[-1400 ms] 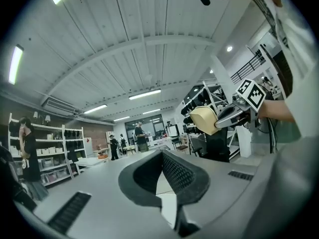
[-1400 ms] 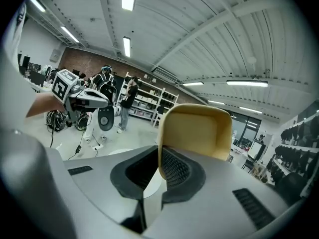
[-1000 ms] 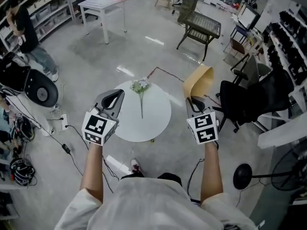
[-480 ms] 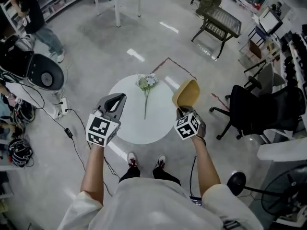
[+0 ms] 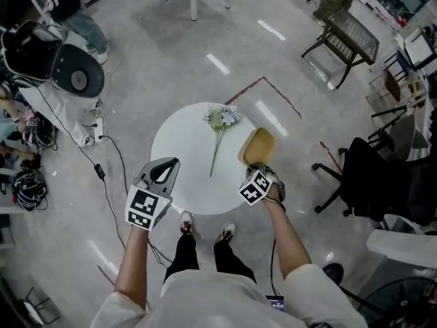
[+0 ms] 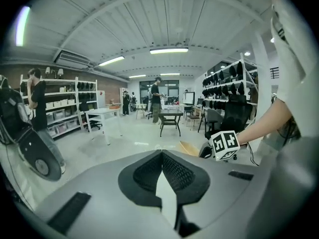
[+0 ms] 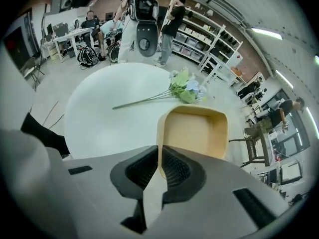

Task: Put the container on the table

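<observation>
A tan, shallow container [image 5: 258, 147] sits low over the right part of the round white table [image 5: 184, 149]; I cannot tell whether it touches the top. My right gripper [image 5: 257, 167] holds its near rim, and the right gripper view shows the rim [image 7: 195, 131] still pinched between the pads [image 7: 172, 166] while the jaws are opening slightly. An artificial flower [image 5: 220, 121] lies across the table's middle, just left of the container. My left gripper [image 5: 166, 164] hovers at the table's near left edge, shut and empty, jaw tips meeting [image 6: 160, 156].
A black office chair [image 5: 372, 176] stands right of the table. A black round-faced machine [image 5: 65, 74] with cables lies on the floor at left. A dark bench [image 5: 348, 36] stands far right. My feet [image 5: 205, 227] are at the table's near edge.
Both grippers have dropped toward the table. The right one carried the container from up beside the table's right edge down over its right part. The left gripper moved to the near left edge.
</observation>
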The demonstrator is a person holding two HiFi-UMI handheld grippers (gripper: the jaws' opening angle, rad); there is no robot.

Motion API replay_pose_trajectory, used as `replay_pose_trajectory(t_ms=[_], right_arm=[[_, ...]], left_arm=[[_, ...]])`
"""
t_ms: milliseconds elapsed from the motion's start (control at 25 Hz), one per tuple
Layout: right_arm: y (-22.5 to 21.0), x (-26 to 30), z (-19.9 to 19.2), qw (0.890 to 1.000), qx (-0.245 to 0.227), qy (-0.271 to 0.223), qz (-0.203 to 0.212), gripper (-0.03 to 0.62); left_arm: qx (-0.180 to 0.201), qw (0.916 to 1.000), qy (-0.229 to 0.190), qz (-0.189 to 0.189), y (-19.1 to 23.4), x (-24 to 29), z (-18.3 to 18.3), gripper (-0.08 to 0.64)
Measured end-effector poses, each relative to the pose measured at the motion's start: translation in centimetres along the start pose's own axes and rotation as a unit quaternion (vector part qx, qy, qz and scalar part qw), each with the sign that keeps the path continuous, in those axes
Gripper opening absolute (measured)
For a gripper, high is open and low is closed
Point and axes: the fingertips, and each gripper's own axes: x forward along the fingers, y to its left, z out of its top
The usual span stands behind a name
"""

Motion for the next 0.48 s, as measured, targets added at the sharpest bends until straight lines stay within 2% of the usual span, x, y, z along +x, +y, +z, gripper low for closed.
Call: replay_pose_trajectory(t_ms=[280,360,440,480], right_arm=[[1.3,3.3,1.1,0.999,-0.028,0.005,0.016,0.051],[2.1,3.1,1.4,0.999,-0.011,0.000,0.030,0.081],[2.7,2.4,1.9,0.998,0.032,-0.009,0.057,0.091],[2.8,1.9,2.2,0.996,0.054,-0.016,0.068,0.117]], left_arm=[[-0.020,0.9995,0.022,0.008,0.4,2.2,-2.1,0.017],[-0.022,0.9995,0.023,0.006,0.2,2.3,-2.1,0.017],[-0.021,0.9996,0.020,0.002,0.3,2.3,-1.8,0.017],[-0.019,0.9996,0.018,0.000,0.4,2.3,-1.5,0.017]])
